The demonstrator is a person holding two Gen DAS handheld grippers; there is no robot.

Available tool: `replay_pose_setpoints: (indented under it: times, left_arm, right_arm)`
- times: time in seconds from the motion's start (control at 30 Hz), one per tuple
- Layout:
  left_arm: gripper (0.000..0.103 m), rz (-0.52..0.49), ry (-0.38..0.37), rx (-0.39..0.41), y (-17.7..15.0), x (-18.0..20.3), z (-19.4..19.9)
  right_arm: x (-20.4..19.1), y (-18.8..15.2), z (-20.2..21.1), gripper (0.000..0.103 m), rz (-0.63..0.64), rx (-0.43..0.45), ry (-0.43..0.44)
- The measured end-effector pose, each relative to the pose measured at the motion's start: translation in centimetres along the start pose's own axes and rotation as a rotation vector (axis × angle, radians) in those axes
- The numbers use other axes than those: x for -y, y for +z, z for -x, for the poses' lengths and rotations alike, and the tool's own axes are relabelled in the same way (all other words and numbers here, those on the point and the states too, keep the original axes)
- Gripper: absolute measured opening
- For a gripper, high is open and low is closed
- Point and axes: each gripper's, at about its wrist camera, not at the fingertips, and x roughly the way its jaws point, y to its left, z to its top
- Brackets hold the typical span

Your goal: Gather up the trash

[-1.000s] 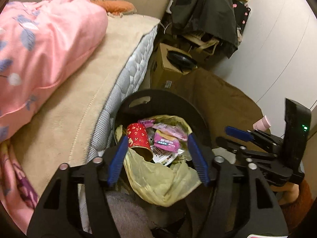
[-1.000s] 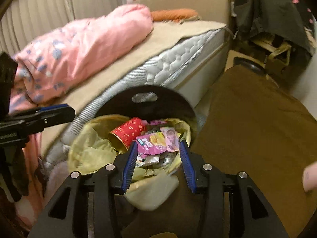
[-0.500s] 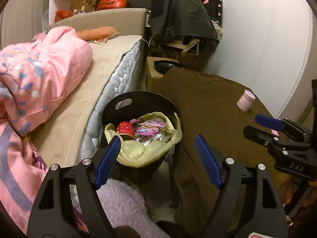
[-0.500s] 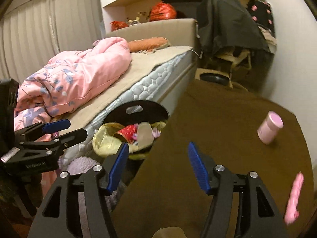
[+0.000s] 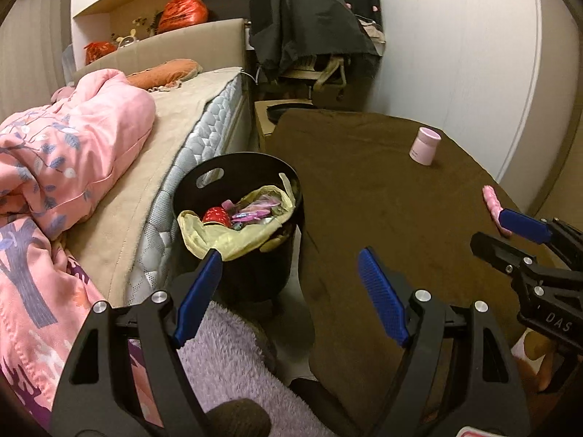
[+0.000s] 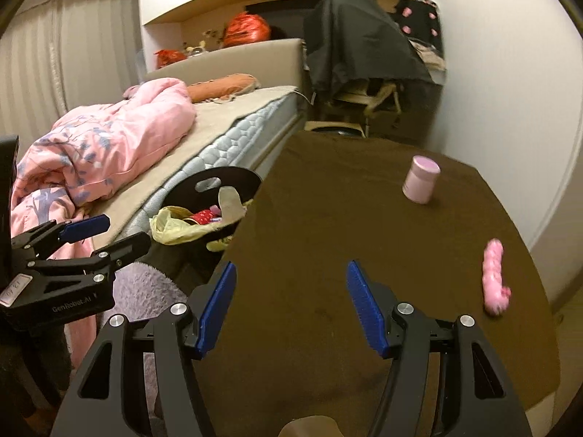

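A black trash bin (image 5: 251,167) with a yellow liner bag (image 5: 215,235) stands between the bed and the table; it holds a red cup (image 5: 215,215) and pink wrappers (image 5: 255,209). It also shows in the right wrist view (image 6: 237,178). My left gripper (image 5: 289,273) is open and empty, above and in front of the bin. My right gripper (image 6: 289,284) is open and empty over the brown table (image 6: 328,218). A pink cylindrical container (image 6: 421,179) stands upright on the table, and a pink crumpled item (image 6: 494,280) lies near its right edge.
A bed (image 5: 171,145) with a pink quilt (image 5: 69,153) runs along the left. A lilac fluffy fabric (image 5: 233,360) lies below the bin. A chair draped in dark clothes (image 5: 309,25) and a cardboard box (image 5: 264,123) stand behind the table.
Both grippers have pulled up and back from the bin, and the right one has swung right over the table. The right gripper's jaws have opened wider. The table with its pink items came into view.
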Motion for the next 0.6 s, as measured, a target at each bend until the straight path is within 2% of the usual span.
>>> replay_pose_setpoints:
  times: [0.27, 0.6]
  left_arm:
    - [0.074, -0.001, -0.016, -0.018, -0.55, -0.63, -0.34]
    - [0.073, 0.013, -0.017, 0.004, -0.46, -0.86, 0.22]
  right_arm:
    - [0.09, -0.66, 0.27, 0.059, -0.016, -0.019, -0.040]
    - [-0.04, -0.85, 0.46, 0.059, -0.014, -0.016, -0.046]
